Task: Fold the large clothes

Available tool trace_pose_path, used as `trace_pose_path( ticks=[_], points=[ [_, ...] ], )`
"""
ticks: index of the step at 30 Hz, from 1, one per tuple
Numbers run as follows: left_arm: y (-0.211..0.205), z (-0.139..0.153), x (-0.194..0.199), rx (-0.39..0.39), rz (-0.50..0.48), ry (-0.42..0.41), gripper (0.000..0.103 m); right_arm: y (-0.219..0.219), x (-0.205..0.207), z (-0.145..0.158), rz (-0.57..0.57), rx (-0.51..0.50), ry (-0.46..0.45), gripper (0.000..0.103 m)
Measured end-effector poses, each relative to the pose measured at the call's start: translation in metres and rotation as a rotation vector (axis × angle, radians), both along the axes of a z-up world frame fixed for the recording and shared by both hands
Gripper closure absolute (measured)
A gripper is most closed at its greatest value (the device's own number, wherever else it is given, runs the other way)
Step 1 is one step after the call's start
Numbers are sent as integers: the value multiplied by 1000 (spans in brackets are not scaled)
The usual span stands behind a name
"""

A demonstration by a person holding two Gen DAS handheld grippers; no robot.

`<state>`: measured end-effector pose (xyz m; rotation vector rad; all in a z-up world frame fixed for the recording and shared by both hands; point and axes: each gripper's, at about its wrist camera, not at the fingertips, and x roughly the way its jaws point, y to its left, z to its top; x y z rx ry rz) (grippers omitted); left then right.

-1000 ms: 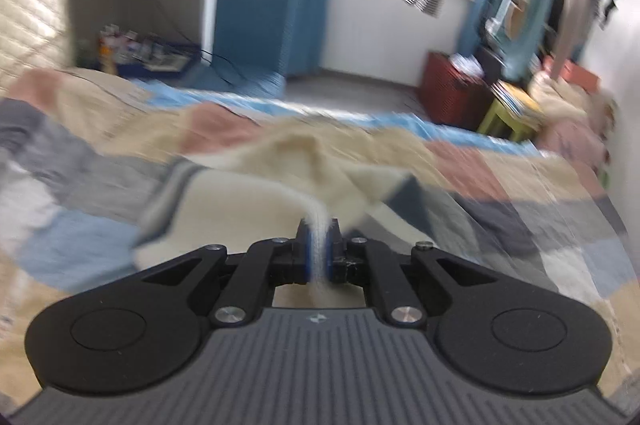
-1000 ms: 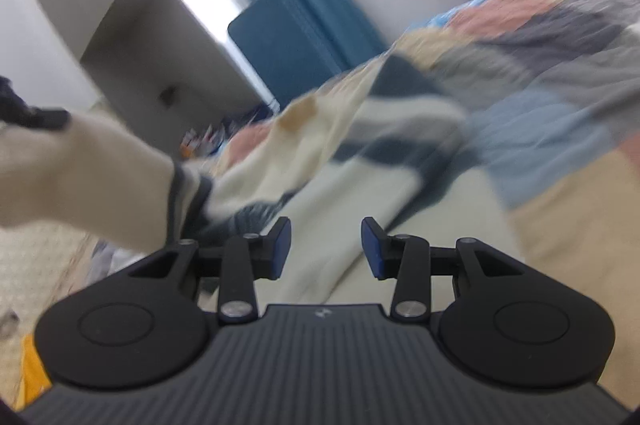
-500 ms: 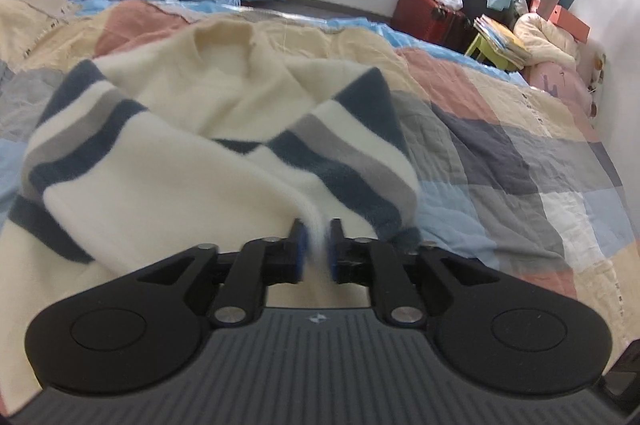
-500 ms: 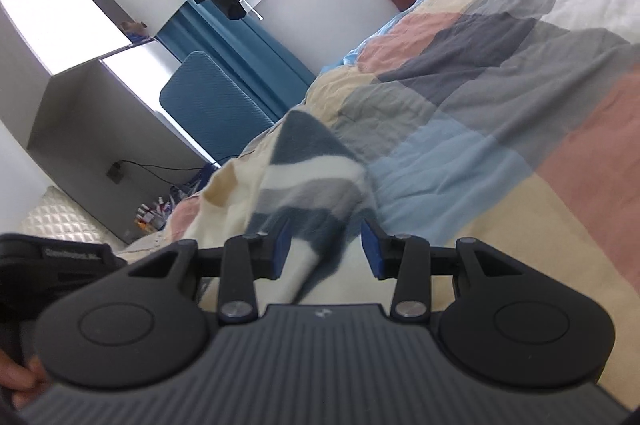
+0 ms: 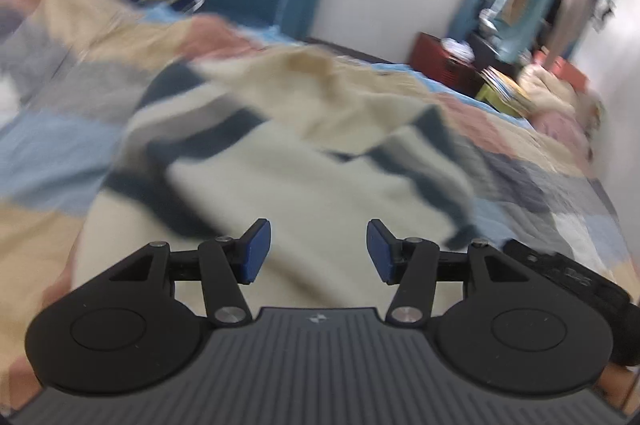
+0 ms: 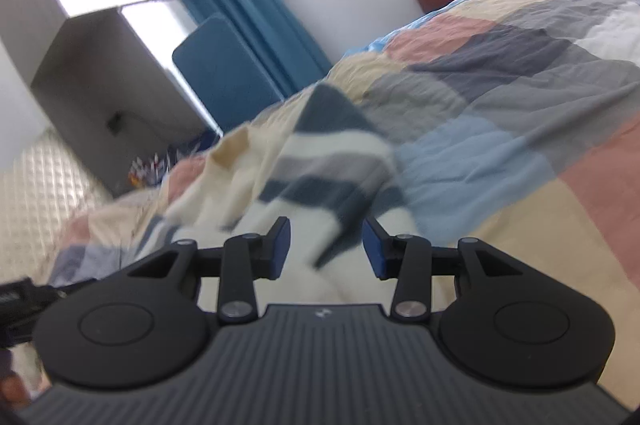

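A cream sweater (image 5: 304, 177) with navy and grey stripes lies rumpled on the patchwork quilt (image 5: 48, 145) of the bed. My left gripper (image 5: 319, 249) is open and empty, just above the sweater's cream body. The sweater also shows in the right wrist view (image 6: 320, 165), partly folded over itself. My right gripper (image 6: 323, 249) is open and empty over a striped edge of the sweater. The left wrist view is blurred by motion.
A blue chair (image 6: 224, 81) stands beyond the bed's far edge, with blue curtains (image 6: 260, 9) behind it. A red box (image 5: 440, 61) and a yellow stool with books (image 5: 500, 93) stand on the floor at the right. Clothes hang at the back.
My left gripper was shut on the sweater's cream fabric and has opened, letting it drop onto the bed. The right gripper stayed open and now hovers over the sweater's striped edge.
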<state>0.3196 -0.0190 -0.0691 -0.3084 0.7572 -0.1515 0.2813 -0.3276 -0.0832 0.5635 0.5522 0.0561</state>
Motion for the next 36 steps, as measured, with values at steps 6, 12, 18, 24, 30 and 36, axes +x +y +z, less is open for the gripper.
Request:
trace_pose_path(
  ticks=[6, 12, 18, 24, 30, 36],
  points=[
    [77, -57, 33, -173, 129, 60, 44, 27, 11, -7, 48, -77, 60, 32],
    [120, -93, 84, -383, 184, 43, 44, 50, 29, -19, 62, -178, 84, 32],
    [127, -107, 114, -422, 200, 7, 84, 72, 44, -33, 102, -277, 77, 33],
    [149, -92, 117, -451, 265, -96, 93, 82, 52, -42, 108, -341, 25, 33],
    [157, -100, 118, -313, 322, -41, 93, 100, 54, -50, 156, -400, 9, 33],
    [146, -111, 119, -184, 312, 1, 92, 108, 60, -57, 169, -437, 20, 34]
  ],
)
